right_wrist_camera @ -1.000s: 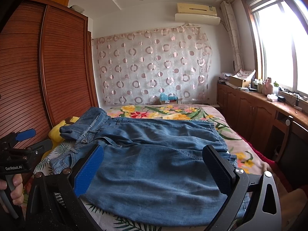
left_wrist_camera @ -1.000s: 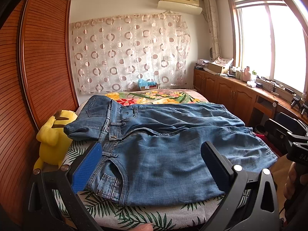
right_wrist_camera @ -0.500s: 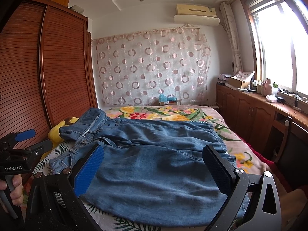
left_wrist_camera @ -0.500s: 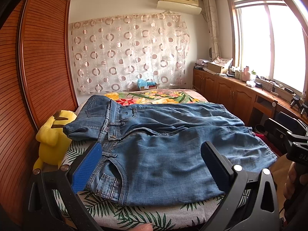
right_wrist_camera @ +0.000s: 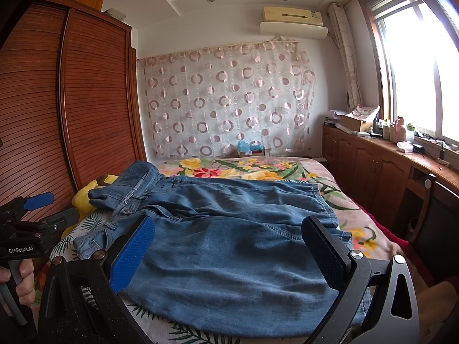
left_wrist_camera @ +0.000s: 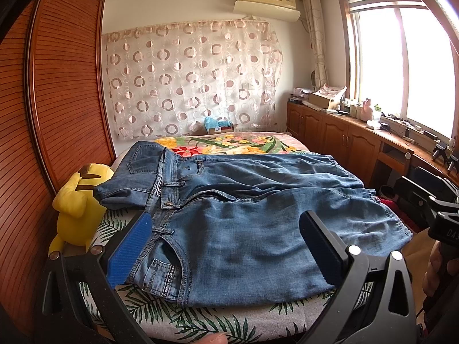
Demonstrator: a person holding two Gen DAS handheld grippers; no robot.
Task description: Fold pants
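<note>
Hardly anything is shifting between the earlier frames and now: both views are holding nearly the same framing, so I am reading this as a pause before the first fold.

Nearest to me, the left gripper (left_wrist_camera: 226,246) is hovering over the near edge of the bed with its fingers (left_wrist_camera: 129,250) spread wide and nothing between them. The right gripper (right_wrist_camera: 229,250) is hovering the same way, fingers (right_wrist_camera: 133,253) wide apart and empty. Neither is touching cloth.

Just beyond the fingertips, the jeans (left_wrist_camera: 243,223) are lying spread across the bed (left_wrist_camera: 183,319), waistband toward the wardrobe side, hems toward the window side. One leg seems to be lying partly over the other, but I am not counting that as a finished fold; the far waist corner is rumpled up. So I am judging the task as barely begun: the lengthwise fold is needing tidying or doing, and the crosswise folds are all remaining.

Beside the waistband, a yellow plush toy (left_wrist_camera: 76,209) is sitting at the bed's edge against the wardrobe (left_wrist_camera: 57,100). Farther back, the floral blanket (left_wrist_camera: 235,143) is showing, then the circle-patterned curtain (left_wrist_camera: 189,80).
</note>
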